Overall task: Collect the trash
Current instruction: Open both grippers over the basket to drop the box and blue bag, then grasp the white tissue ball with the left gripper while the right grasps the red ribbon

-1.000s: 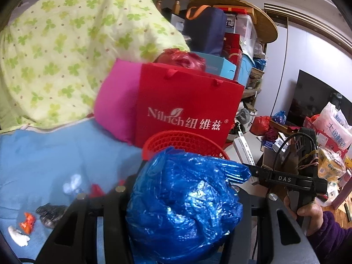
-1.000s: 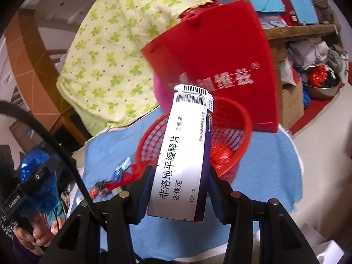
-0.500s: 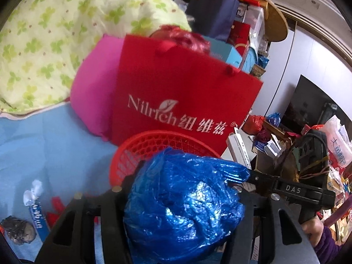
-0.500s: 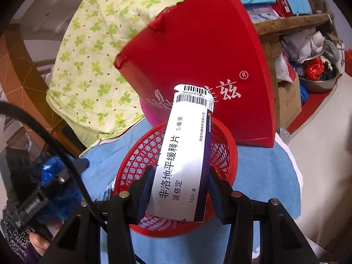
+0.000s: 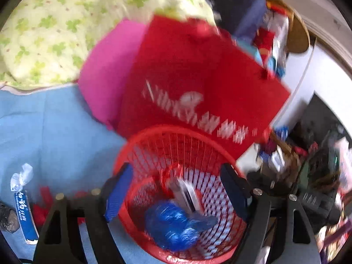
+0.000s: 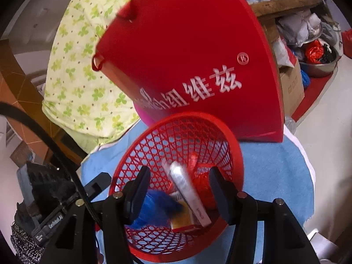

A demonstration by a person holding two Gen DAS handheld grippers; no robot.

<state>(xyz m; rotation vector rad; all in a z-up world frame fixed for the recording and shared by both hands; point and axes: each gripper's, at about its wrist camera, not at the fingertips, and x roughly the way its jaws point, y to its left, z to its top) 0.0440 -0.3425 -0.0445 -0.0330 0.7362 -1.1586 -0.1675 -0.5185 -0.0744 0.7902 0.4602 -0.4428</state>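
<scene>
Both grippers are held over a red mesh basket (image 5: 176, 158) that stands on a blue cloth (image 5: 55, 127) near the cloth's far edge, just in front of an upright red paper bag (image 5: 198, 77) printed with white lettering. The left gripper (image 5: 178, 193) is seen with its jaws spread wide over the basket's mouth; they have just been opening, and nothing is pressed between them. The crumpled blue plastic bag (image 5: 173, 228) lies inside the basket, at its near wall. The right gripper (image 6: 179, 194) also stands apart at the jaws, which have just been opening; the long white medicine box (image 6: 189, 193) is seen tilted between them but free of both pads, inside the basket, blurred, beside the blue bag and above red wrappers. A pink bag (image 5: 105, 72) stands beside the red one, and a quilt with green clover print (image 5: 55, 28) is heaped behind both. Towards the left edge of the cloth, a blue sachet with a twisted white end (image 5: 23, 206), some red scraps (image 5: 44, 200) and a dark crumpled lump (image 5: 7, 220) are left lying outside the basket.
</scene>
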